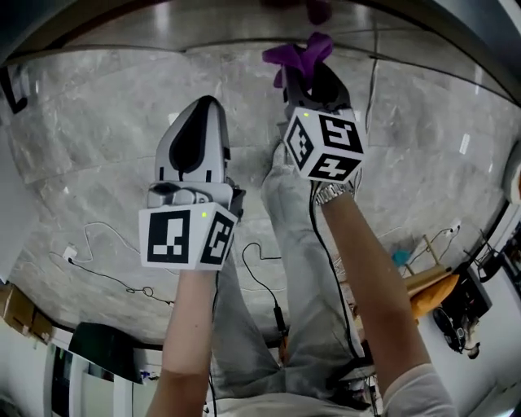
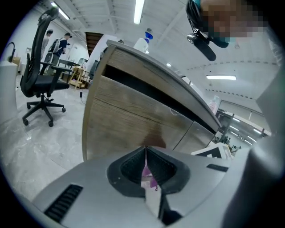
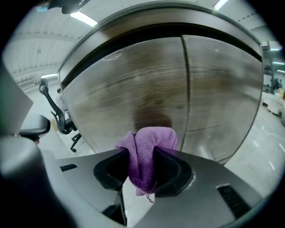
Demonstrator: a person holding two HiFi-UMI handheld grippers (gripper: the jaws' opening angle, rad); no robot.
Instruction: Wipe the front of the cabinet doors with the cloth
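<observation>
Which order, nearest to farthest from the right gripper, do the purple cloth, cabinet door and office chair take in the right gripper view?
1. Purple cloth: centre, clamped in the right gripper.
2. Cabinet door: straight ahead, behind the cloth.
3. Office chair: far left, past the cabinet's side.

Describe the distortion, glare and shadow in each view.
Head view: fisheye bows the floor, whose gloss throws pale light streaks. Left gripper view: the cabinet top curves, and the ceiling lights blow out white. Right gripper view: the doors bulge, with a dark patch, likely shadow, just above the sharp purple cloth.
</observation>
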